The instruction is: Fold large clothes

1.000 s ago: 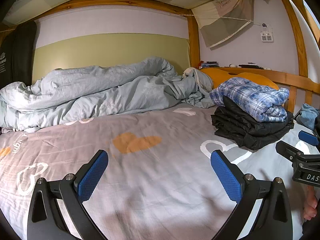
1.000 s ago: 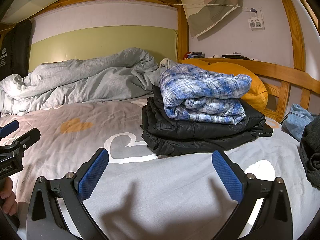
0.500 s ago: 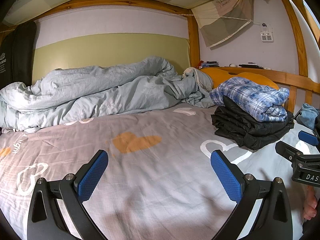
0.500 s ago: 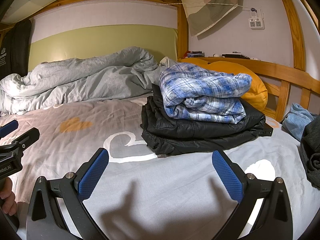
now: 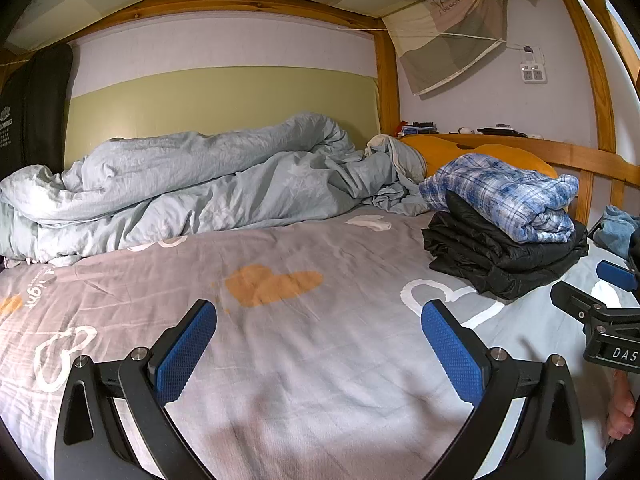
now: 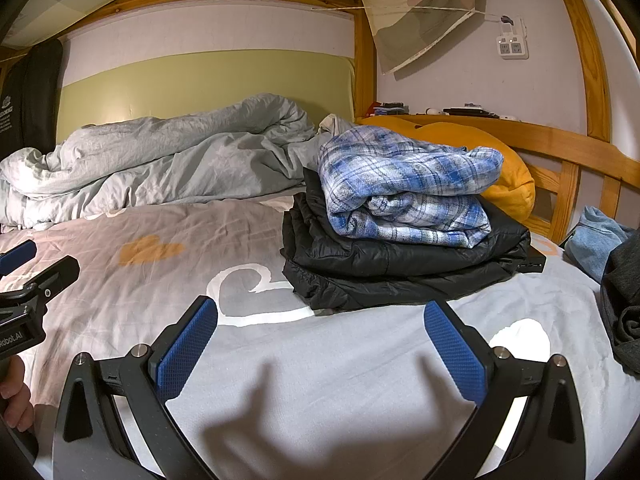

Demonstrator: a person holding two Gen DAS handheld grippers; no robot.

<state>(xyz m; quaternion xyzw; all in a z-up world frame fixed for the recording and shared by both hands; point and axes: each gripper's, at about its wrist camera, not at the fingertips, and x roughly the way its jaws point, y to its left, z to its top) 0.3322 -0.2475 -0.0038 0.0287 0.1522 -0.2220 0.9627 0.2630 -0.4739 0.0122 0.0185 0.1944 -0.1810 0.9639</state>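
A: Plaid shirt (image 6: pixel 404 188), folded into a thick bundle, lies on top of the folded black jacket (image 6: pixel 396 260); the pair sits right of centre in the right wrist view and at the right edge of the left wrist view (image 5: pixel 504 196).

B: Which way does the stack run?

A: In the right wrist view its long axis goes left to right across the frame, roughly level. The shirt's rolled fold faces the lower right, and the jacket sticks out under it on every side.

B: What is it resting on?

A: The bed (image 6: pixel 320 380), on a grey sheet printed with hearts. A rumpled pale duvet (image 5: pixel 192 184) fills the upper left of both views, and an orange cushion (image 6: pixel 508 168) sits just behind the stack.

B: And the tools?

A: The left hand-held gripper (image 5: pixel 320 352) hangs over bare sheet at the bottom of its frame, blue pads spread wide, nothing between them. The right hand-held gripper (image 6: pixel 320 352) is equally wide and holds nothing, its pads low in the frame, near the jacket's front edge but apart from it.

B: Anything more at the right?

A: Blue denim (image 6: pixel 596 240) and a dark grey garment (image 6: pixel 624 304) at the right edge.
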